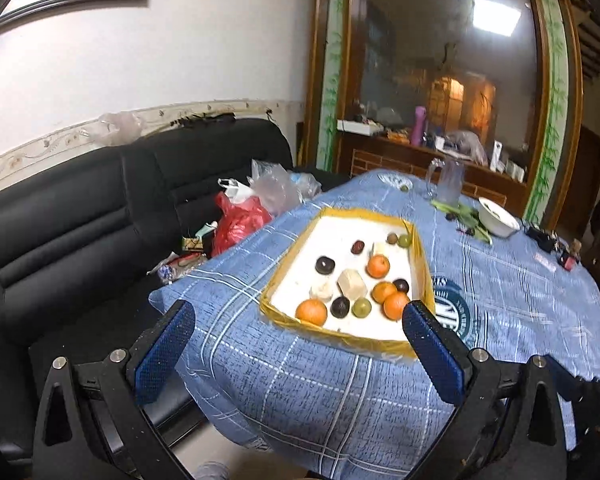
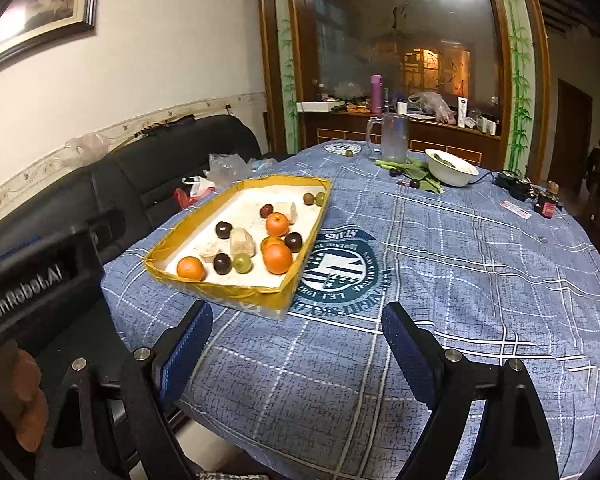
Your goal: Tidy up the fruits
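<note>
A yellow-rimmed white tray (image 1: 422,268) (image 2: 300,276) lies on the blue checked tablecloth. It holds several oranges (image 1: 311,312) (image 2: 278,258), dark plums (image 1: 325,265) (image 2: 222,263), small green fruits (image 1: 361,306) (image 2: 242,262) and pale foam pieces (image 1: 352,284) (image 2: 243,241). My left gripper (image 1: 298,356) is open and empty, held above the table's near edge just short of the tray. My right gripper (image 2: 298,354) is open and empty, over the cloth in front of the tray's near right corner. More loose fruits (image 2: 414,183) lie at the far side.
A glass mug (image 2: 394,138), green vegetables (image 2: 416,172) and a white bowl (image 2: 450,170) stand at the table's far side, with small gadgets (image 2: 546,204) at the far right. A black sofa (image 1: 80,208) with plastic bags (image 1: 240,220) runs along the left.
</note>
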`<state>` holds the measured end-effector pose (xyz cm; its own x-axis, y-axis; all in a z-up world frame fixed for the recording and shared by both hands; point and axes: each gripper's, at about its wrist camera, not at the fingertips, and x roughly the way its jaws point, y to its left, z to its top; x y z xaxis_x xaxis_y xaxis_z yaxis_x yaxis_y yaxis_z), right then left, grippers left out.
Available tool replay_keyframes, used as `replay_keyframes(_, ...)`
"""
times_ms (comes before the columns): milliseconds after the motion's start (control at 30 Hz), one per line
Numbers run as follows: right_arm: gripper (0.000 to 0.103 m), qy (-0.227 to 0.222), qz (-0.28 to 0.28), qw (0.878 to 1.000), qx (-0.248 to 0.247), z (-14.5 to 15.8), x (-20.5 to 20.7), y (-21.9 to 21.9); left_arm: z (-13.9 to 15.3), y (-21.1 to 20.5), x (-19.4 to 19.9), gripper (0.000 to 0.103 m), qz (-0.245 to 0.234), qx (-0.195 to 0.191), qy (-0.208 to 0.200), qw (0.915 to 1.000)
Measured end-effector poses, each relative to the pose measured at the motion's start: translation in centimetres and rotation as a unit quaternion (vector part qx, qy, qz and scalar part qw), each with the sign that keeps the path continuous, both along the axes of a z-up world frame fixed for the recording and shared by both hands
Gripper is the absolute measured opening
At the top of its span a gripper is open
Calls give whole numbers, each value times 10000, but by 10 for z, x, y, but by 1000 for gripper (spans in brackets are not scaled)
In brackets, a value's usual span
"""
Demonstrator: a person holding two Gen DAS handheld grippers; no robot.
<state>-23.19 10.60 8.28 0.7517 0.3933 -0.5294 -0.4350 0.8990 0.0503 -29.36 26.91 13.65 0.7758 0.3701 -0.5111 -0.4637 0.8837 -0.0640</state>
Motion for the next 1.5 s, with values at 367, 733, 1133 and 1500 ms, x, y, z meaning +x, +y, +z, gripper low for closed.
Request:
replay_keyframes(367, 90, 144, -348, 9993, 23, -1, 9, -16, -1, -15, 6, 103, -293, 168, 149, 9993)
replay_keyframes(733, 90, 141, -231, 9993, -259, -4, 6, 0, -9, -12, 13, 103, -388, 115, 408, 9983)
replay_keyframes(1133, 91, 284, -299, 9987, -302, -13, 12, 5, -27, -5, 20, 103, -520, -135, 652, 9964)
replay_keyframes(1500, 91, 242, -209, 9988, -375, -16, 7, 12, -20, -11, 13, 103, -663, -78, 476, 9966)
